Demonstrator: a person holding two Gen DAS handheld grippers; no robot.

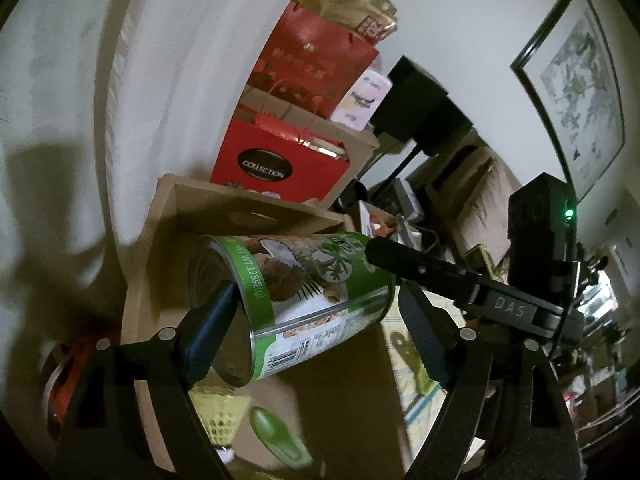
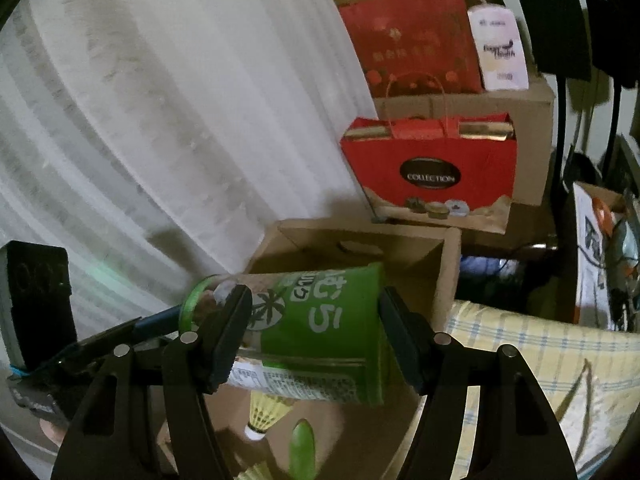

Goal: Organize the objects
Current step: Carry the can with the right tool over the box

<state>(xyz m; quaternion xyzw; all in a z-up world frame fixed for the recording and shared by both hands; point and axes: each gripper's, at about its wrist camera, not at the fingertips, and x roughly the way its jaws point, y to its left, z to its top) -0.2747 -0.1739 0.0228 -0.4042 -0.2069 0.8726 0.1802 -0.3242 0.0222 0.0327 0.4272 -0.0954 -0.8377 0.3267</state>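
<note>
A green coconut-print can (image 1: 304, 276) hangs on its side over an open cardboard box (image 1: 256, 208). In the right wrist view the right gripper (image 2: 314, 308) is shut on the can (image 2: 320, 320), a pad pressed against each side. The left gripper (image 1: 316, 300) straddles the same can with its jaws open. Its left finger lies at the can's silver end, and its right finger stands a little clear of the other end. One right-gripper finger (image 1: 400, 260) reaches in from the right onto the can's upper end. The left gripper's blue-tipped finger (image 2: 160, 316) shows beside the lid.
In the box (image 2: 448, 264) below lie a yellow shuttlecock (image 1: 224, 416) and a green plastic piece (image 1: 280, 436). A red "COLLECTION" gift bag (image 2: 432, 172) and stacked boxes stand behind it. A white curtain (image 2: 160, 120) hangs on the left and a yellow checked cloth (image 2: 540, 352) lies on the right.
</note>
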